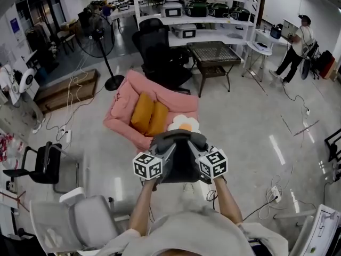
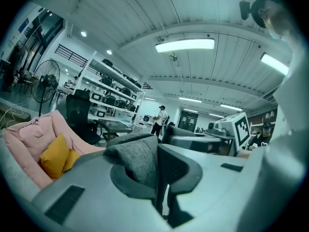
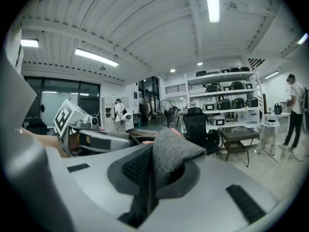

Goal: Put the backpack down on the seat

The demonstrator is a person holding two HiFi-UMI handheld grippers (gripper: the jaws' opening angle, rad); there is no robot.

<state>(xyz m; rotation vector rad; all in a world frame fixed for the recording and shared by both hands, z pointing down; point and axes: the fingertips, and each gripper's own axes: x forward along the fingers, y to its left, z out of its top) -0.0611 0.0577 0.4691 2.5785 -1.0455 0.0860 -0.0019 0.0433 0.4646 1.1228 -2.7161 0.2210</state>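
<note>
Both pairs of jaws are pressed shut on grey fabric, as far as I read it. From the head view, the left gripper [image 1: 160, 152] and the right gripper [image 1: 200, 151] sit side by side in front of me and carry the dark grey backpack [image 1: 178, 156] between them, off the floor [image 1: 250, 127]. It hangs on the near side of the pink seat [image 1: 123, 97], not set down on it. Two orange cushions [image 1: 149, 113] lie on that seat, a flower-shaped cushion [image 1: 185, 124] is at its near edge, and a black office chair [image 1: 160, 49] stands behind. In the left gripper view, the jaws pinch a fold of the backpack [image 2: 137, 156], with the pink seat [image 2: 29, 137] off to the left. In the right gripper view, the jaws clamp another grey fold [image 3: 171, 153].
</note>
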